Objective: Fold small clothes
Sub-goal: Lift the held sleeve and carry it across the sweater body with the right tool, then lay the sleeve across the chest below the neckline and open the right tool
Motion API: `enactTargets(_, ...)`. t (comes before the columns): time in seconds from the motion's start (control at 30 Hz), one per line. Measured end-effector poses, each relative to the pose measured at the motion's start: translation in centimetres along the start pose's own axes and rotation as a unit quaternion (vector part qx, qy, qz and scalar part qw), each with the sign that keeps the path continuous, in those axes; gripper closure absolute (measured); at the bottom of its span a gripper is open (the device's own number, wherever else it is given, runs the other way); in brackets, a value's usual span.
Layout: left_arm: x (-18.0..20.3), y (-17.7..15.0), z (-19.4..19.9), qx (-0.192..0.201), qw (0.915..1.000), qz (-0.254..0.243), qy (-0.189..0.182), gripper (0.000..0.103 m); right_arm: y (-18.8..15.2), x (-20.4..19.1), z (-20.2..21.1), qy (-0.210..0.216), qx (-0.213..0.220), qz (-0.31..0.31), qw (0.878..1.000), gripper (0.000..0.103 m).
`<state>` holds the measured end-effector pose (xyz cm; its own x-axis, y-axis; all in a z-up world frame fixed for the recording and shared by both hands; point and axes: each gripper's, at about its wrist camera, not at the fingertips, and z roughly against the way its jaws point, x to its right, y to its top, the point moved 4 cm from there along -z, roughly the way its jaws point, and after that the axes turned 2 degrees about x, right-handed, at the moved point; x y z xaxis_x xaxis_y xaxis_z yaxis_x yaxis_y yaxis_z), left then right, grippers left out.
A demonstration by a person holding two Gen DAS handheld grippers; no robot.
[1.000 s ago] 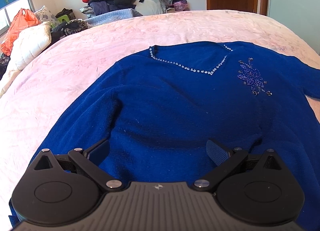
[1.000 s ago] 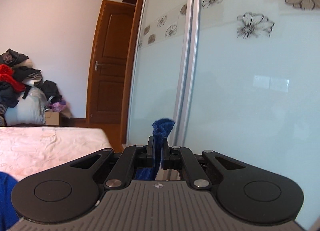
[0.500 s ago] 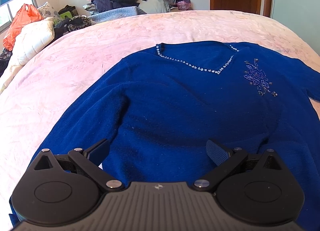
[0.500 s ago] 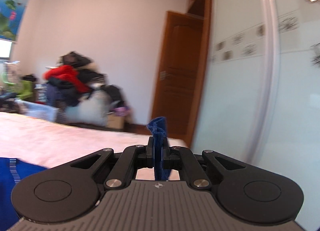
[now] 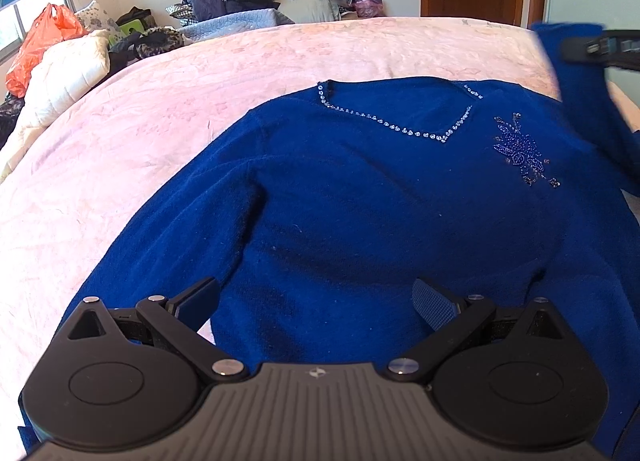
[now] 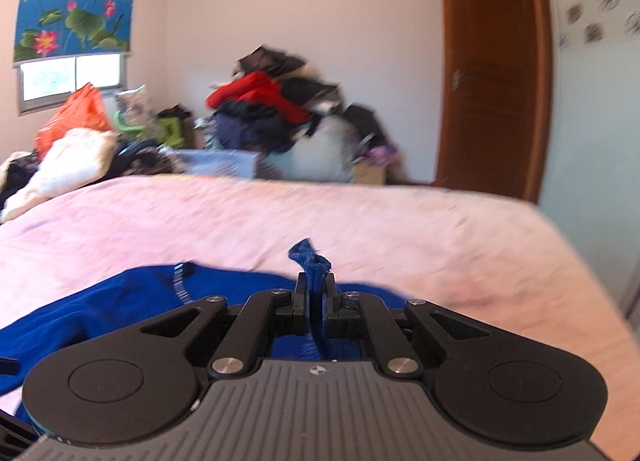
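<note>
Right wrist view now faces the bed instead of the wardrobe: the right gripper, clamped on the sweater's sleeve, has swung in over the garment, so the sleeve fold looks underway. Left gripper hovers wide and empty above the sweater, spread flat on the bed.

We find no words, numbers or brand names that we can read in either view. The only mark is a small four-pointed emblem moulded on each tool's ribbed housing, without letters.
</note>
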<state>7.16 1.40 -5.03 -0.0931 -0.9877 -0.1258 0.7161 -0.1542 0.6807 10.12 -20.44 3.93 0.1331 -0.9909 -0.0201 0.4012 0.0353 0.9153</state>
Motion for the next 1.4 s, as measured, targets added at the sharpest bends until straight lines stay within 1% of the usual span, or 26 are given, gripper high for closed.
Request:
enactTargets(0.1,-0.3,0.0,0.0,0.004,1.0000,-0.002,0.004,0.000,-0.5,-1.4,-1.2,0.016,-0.016,0.000,1.000,0.095)
enactTargets(0.2,-0.7,-0.1,-0.1,0.003,1.0000,0.000,0.003,0.000,-0.2,-2.4,-2.3,0.025,-0.021,0.001,0.999,0.095)
enactTargets(0.43,-1.9,0.2,0.0,0.005,0.9999,0.015,-0.002,0.000,2.4,-4.2,-3.6,0.045,-0.004,-0.001,0.999,0.095)
enactTargets(0.57,-2.5,0.2,0.1,0.013,0.9998,0.013,0.009,0.000,3.1,-6.3,-4.6,0.065,-0.003,0.004,0.998,0.095)
enactTargets(0.8,-3.6,-0.1,0.0,0.012,0.9995,0.016,0.022,0.000,2.2,-9.8,-6.9,0.104,-0.030,0.005,0.994,0.095)
enactTargets(1.0,-4.8,-0.2,-0.1,0.010,0.9993,0.024,0.029,0.000,1.1,-12.6,-8.9,0.127,-0.056,0.018,0.990,0.095)
enactTargets(1.23,-6.0,-0.7,-0.7,-0.007,0.9988,0.042,0.025,0.000,1.0,-14.4,-10.3,0.134,-0.061,0.023,0.989,0.095)
enactTargets(1.4,-6.1,-0.9,-0.8,-0.009,0.9988,0.041,0.025,0.000,1.0,-15.0,-11.2,0.130,-0.064,0.025,0.989,0.095)
